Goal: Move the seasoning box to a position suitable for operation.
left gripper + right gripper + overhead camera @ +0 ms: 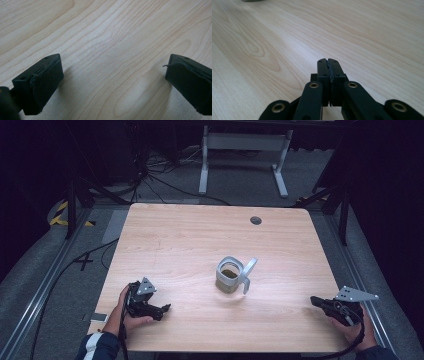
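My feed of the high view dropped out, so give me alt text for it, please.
A white pitcher with dark liquid inside stands near the middle of a light wooden table, its handle pointing right. The left gripper, jaws apart, and the right gripper rest near the table's front corners, each held by a hand, both well clear of the pitcher.

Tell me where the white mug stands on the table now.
In the high view the white mug stands upright slightly right of the table centre, between and beyond the left gripper and right gripper, touching neither.
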A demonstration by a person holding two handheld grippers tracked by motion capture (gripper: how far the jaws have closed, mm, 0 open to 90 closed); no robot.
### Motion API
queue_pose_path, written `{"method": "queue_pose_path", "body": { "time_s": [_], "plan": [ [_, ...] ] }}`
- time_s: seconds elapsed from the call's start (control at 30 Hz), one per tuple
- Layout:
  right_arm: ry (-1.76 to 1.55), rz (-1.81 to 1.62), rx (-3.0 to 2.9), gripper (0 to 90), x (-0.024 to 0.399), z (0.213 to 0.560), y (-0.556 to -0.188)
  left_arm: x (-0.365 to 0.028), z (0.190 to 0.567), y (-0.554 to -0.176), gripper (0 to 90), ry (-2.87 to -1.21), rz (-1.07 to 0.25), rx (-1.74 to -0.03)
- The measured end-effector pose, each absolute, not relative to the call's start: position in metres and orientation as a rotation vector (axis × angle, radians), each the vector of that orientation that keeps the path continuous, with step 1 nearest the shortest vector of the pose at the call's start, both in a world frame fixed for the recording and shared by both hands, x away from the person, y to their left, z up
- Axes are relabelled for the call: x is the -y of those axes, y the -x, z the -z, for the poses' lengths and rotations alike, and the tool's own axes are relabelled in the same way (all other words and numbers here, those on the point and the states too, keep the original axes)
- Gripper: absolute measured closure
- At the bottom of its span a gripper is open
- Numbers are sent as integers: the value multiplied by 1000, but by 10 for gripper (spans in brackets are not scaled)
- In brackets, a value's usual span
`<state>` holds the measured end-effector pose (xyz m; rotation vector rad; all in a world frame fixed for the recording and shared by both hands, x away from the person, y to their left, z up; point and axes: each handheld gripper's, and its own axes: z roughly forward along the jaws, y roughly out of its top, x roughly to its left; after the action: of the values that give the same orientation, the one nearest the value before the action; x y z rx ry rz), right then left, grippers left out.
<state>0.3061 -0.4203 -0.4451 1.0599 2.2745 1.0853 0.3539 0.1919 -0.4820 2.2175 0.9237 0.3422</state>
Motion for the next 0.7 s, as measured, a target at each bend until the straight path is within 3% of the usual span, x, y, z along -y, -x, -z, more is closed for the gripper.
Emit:
{"method": "queue_pose_path", "body": {
  "time_s": [0.7],
  "plan": [
    [-850,-1195,-2301,897,368,406,-312,-192,482,-354,25,-2217,-345,-925]
  ]
}}
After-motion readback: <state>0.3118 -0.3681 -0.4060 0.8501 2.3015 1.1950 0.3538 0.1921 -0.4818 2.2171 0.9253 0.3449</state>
